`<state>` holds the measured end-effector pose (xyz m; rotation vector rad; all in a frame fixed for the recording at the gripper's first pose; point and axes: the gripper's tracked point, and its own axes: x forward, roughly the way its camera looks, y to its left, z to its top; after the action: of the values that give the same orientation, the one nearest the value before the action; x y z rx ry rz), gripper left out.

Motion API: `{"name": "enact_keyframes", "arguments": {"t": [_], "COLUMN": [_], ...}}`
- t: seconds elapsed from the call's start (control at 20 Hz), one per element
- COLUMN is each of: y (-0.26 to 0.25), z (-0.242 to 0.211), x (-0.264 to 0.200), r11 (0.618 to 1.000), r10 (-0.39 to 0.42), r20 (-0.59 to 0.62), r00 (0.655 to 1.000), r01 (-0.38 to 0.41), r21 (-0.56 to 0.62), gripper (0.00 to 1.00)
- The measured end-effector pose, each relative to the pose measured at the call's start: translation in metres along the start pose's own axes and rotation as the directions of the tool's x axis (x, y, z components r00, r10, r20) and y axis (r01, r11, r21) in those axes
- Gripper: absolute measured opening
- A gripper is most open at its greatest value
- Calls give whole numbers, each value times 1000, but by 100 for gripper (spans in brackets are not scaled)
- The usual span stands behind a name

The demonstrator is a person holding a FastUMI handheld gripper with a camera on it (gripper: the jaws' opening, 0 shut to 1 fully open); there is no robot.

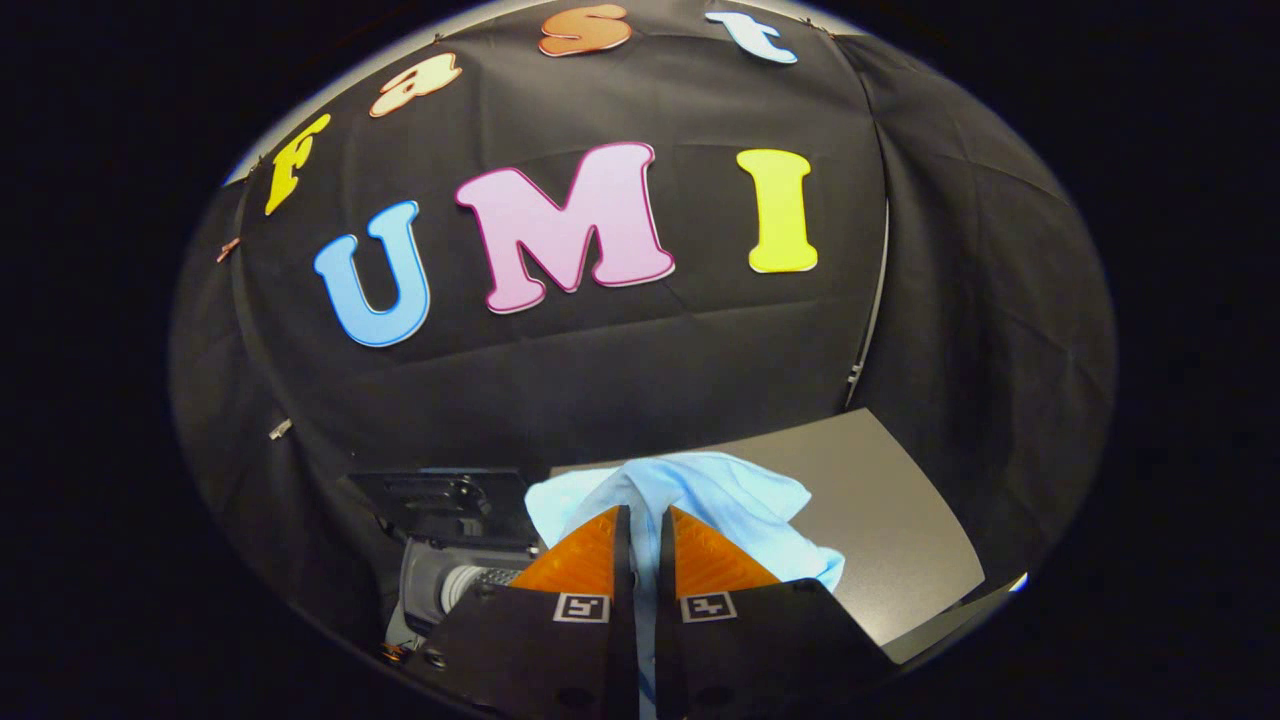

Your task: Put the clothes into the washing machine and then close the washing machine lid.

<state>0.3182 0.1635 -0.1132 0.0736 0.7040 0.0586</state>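
A light blue cloth [700,500] hangs from my gripper [645,515], whose two fingers are pressed together on a fold of it. The fabric bunches just ahead of the fingertips and drapes down on both sides of them, above the grey table [900,500]. Below and to the left of the fingers stands the small washing machine [450,585], a grey body with its drum opening partly visible. Its dark lid [440,500] stands raised behind the opening. The held cloth is to the right of the machine's opening and higher than it.
The grey table surface extends to the right beyond the cloth, and its front right edge [950,620] is close by. The black cloth wall [600,380] rises right behind the machine and the table.
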Motion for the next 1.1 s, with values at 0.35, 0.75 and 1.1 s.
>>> {"name": "enact_keyframes", "arguments": {"t": [0.35,0.75,1.1], "y": [84,206,278], "z": [0,-46,-95], "x": [-17,-18,6], "r11": [991,953,933], "r10": [124,274,314], "r20": [7,-47,-104], "r00": [992,961,944], "r01": [-123,-277,-327], "r21": [-56,-121,-151], "gripper": [11,11,11]}}
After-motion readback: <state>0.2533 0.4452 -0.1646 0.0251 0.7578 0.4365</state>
